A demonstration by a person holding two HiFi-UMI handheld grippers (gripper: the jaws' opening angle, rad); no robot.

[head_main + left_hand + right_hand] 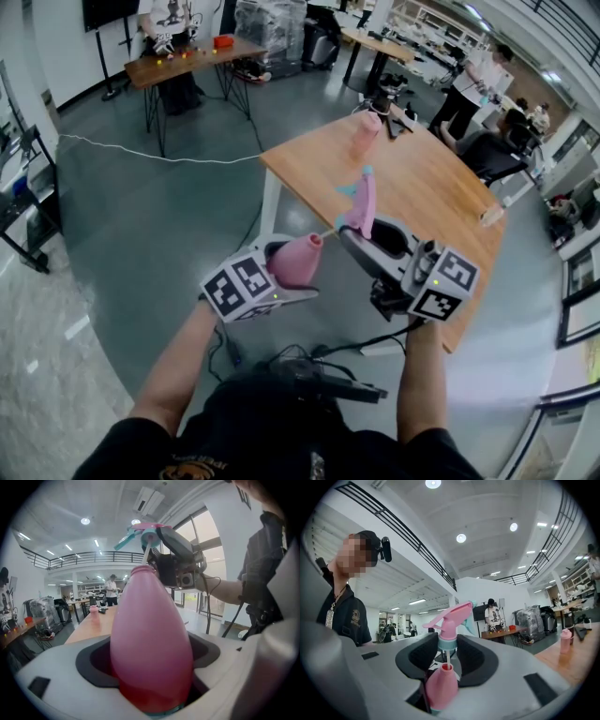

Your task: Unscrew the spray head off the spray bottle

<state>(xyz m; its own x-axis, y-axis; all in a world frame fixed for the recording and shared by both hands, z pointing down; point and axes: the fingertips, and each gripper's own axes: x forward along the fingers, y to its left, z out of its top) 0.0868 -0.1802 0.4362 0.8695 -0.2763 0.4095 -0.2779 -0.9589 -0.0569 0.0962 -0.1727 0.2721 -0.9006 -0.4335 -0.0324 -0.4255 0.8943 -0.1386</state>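
My left gripper (281, 277) is shut on the pink spray bottle (296, 260), which lies tilted with its open neck toward the right. My right gripper (367, 239) is shut on the pink and teal spray head (362, 201) and holds it apart from the neck. A thin white dip tube (328, 232) still runs from the head into the bottle. In the left gripper view the bottle (150, 644) fills the jaws, with the spray head (144, 530) above its mouth. In the right gripper view the spray head's collar (446, 642) sits between the pads, and the bottle (440, 686) is below it.
A wooden table (441, 202) stands ahead, carrying a second pink bottle (364, 134) and a dark device (392, 101). People sit and stand at tables farther back. A white cable (141, 152) crosses the grey floor.
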